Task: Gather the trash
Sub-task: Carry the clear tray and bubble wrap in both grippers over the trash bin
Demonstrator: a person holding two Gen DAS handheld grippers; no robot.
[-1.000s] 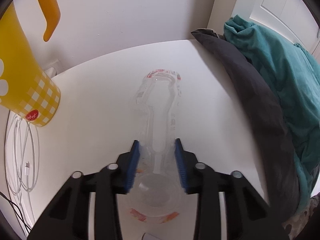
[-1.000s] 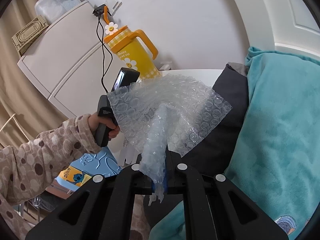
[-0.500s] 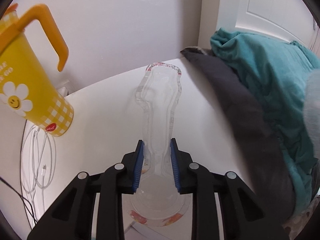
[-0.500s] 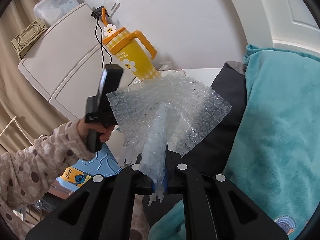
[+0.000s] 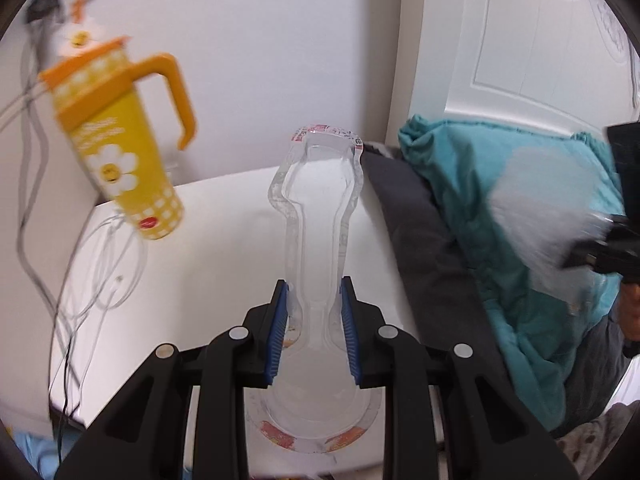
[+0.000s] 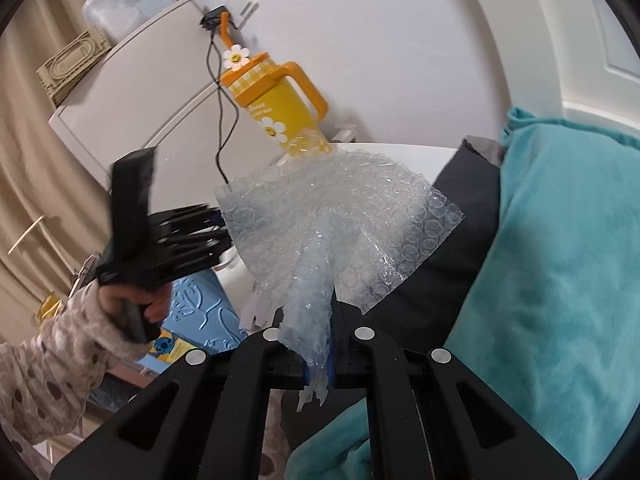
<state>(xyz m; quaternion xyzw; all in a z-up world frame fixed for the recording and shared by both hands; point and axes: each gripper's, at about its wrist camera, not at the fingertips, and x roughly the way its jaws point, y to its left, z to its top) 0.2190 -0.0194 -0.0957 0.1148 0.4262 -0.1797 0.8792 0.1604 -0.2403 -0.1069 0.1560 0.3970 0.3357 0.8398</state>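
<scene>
Your left gripper has its blue-padded fingers closed against the narrow neck of a clear plastic blister pack, having drawn in on it within the last moment. The pack stands out ahead of the fingers, its wide printed end toward the camera and its far end raised above the white surface. Taking that pack as your landmark: to its left a yellow daisy tumbler with an orange handle stands on the surface, blurred, and white cables lie looped near the tumbler's base. To the right of the pack a dark grey cloth runs along the edge of the surface, with a teal blanket heaped beyond it, and at the far right your other gripper shows only as a blur with something pale in it. Your right gripper has its fingers clamped shut on a bunched corner of a sheet of bubble wrap, which fans out upward and hides most of what lies ahead. In the right wrist view your left hand, in a spotted beige sleeve, holds the left gripper's handle to the left of the bubble wrap, with a white cabinet behind it.
</scene>
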